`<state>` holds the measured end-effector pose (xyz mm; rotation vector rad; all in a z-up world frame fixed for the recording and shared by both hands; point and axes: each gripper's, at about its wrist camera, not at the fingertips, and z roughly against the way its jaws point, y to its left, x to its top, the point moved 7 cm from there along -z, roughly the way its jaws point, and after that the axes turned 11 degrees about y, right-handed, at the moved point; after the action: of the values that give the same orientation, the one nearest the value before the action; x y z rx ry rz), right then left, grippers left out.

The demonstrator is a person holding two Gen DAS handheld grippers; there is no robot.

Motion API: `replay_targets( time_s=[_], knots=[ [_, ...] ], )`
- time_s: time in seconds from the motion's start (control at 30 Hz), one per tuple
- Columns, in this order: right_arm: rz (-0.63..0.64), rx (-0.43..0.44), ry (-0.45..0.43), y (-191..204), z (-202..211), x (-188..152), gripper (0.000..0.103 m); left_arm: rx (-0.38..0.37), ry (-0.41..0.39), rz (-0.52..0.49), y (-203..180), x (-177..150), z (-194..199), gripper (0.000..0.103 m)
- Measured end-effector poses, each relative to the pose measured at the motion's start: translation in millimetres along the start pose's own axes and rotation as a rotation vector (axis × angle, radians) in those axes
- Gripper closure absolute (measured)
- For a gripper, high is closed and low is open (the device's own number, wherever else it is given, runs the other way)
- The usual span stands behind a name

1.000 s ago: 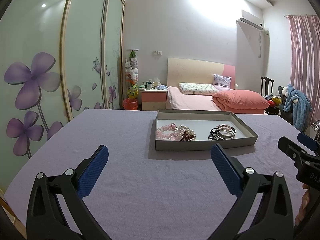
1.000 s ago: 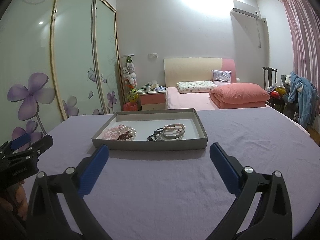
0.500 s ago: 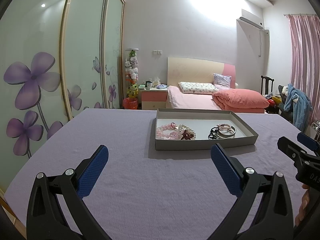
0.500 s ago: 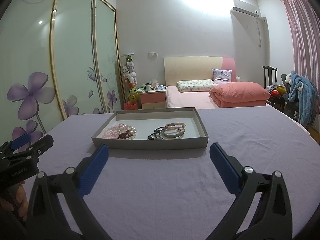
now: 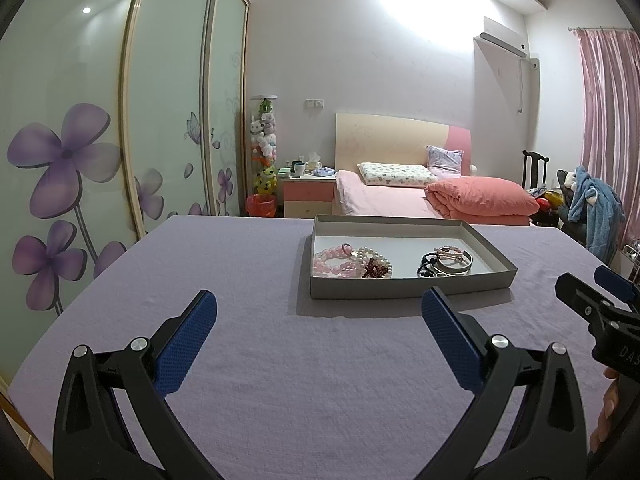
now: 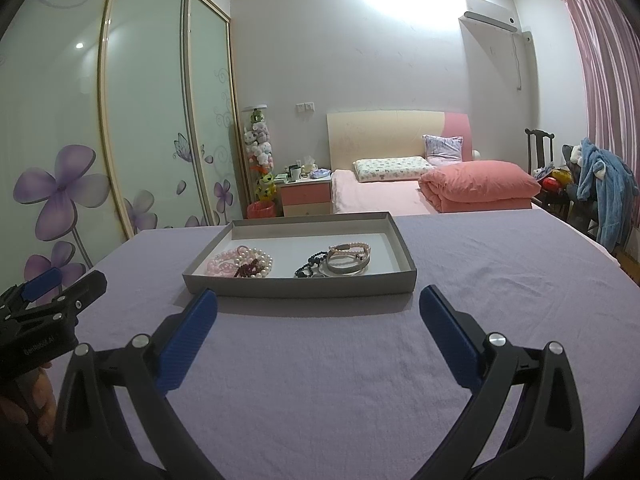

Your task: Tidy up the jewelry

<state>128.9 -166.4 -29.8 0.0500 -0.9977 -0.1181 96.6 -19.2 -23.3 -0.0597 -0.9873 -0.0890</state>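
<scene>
The left gripper [image 5: 319, 312] hangs over the purple-covered counter [image 5: 256, 360] with its blue pads spread wide and nothing between them; the right gripper [image 6: 318, 311] does the same, jaws splayed and empty. Both sit well short of the grey tray [image 5: 404, 286], which stands toward the far side of the counter, with the bed [image 5: 400, 200] and a wardrobe [image 5: 100, 120] behind it.

All the jewelry in sight lies inside that tray, in two loose heaps. On the left are the pink bead bracelets [image 5: 334, 262], touching a string of white pearls [image 5: 372, 258] and some dark red beads [image 5: 376, 270]. On the right, set apart from that heap by bare tray floor, a black beaded piece [image 5: 428, 266] lies against silver bangles [image 5: 454, 266] with a pink-and-white bracelet [image 5: 450, 250] resting on top. Nothing lies on the cloth outside the tray.

This fits two readings: the pieces gathered and grouped in the tray with the work about over, or two tangled heaps waiting to be sorted out. The pictures do not settle which. Should any piece need lifting, my judgement is that the strands are thin, slippery and overlapping, so a gripper would have to come down over the tray wall and close on one strand clear of its neighbours, or the whole heap drags along
</scene>
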Motion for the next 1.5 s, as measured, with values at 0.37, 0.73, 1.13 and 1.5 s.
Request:
replay_targets(
  time_s=[0.37,0.73,1.13,1.5],
  knots=[
    [-0.004,0.001,0.004,0.3,-1.7,-3.4,0.004,-0.003,0.01,-0.001,-1.3,-1.8,-1.4,0.002],
    [-0.005,0.002,0.006,-0.3,-1.4,-2.7,0.004,0.001,0.013,0.002,-1.5,-1.9,-0.7,0.002],
    [-0.006,0.003,0.006,0.0,-1.4,-2.5,0.004,0.001,0.014,0.001,-1.5,-1.6,-0.4,0.002],
    [-0.006,0.003,0.008,-0.4,-1.6,-1.3,0.004,0.002,0.014,0.001,-1.6,-1.1,-0.7,0.002]
  ],
)
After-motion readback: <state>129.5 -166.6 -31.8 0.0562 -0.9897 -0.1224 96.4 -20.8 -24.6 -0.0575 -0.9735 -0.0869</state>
